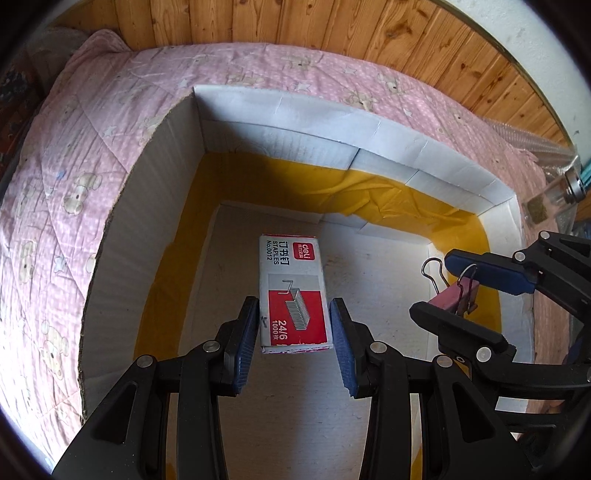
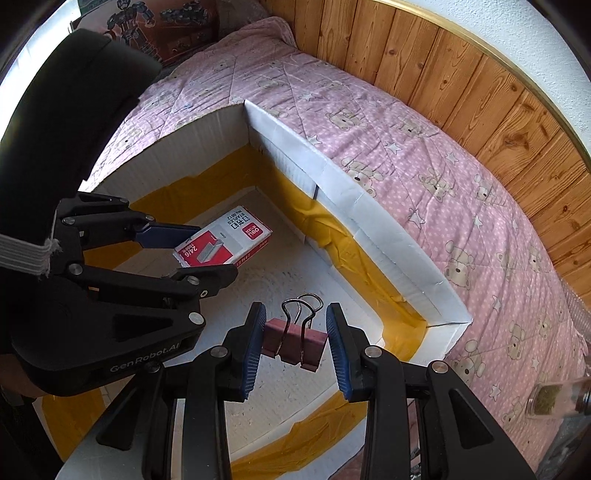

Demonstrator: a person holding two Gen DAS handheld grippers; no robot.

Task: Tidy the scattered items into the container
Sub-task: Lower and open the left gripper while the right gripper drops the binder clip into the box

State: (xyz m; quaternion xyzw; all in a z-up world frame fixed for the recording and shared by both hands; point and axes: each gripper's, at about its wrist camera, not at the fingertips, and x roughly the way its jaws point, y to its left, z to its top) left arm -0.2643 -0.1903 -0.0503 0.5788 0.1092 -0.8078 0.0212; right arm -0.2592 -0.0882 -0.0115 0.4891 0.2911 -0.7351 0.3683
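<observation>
- Here the left tool (image 1: 294, 328) clamps a box of staples (image 1: 293, 291) by its long sides between its blue pads; the box is white and red, with "deli" and "24/6" printed on it.
- In the right wrist view the same box (image 2: 223, 242) hangs above the floor of the container, clear of the bottom, with the left tool (image 2: 205, 254) gripping it from the near end.
- The right tool (image 2: 295, 332) holds a pink binder clip (image 2: 295, 341) by the two ends of its body, its wire handles pointing up and away from the camera.
- From the left wrist view the clip (image 1: 456, 299) sits between the right tool's (image 1: 439, 282) two fingers, over the right part of the container and near its right wall.
- The container is an open cardboard box (image 1: 280, 118) with white walls (image 2: 354, 206), a white bottom, and yellow tape along the inner edges.
- Both tools point steeply down into the cardboard box, side by side, the left one over the middle and the right one nearer the right wall.
- The cardboard box rests on a bed with a pink quilt (image 2: 424, 155) printed with bears and stars.
- A wooden panel wall (image 1: 332, 26) runs behind the bed.
- A small clear jar (image 2: 550, 398) with dark contents lies on the quilt outside the cardboard box, to the right.
</observation>
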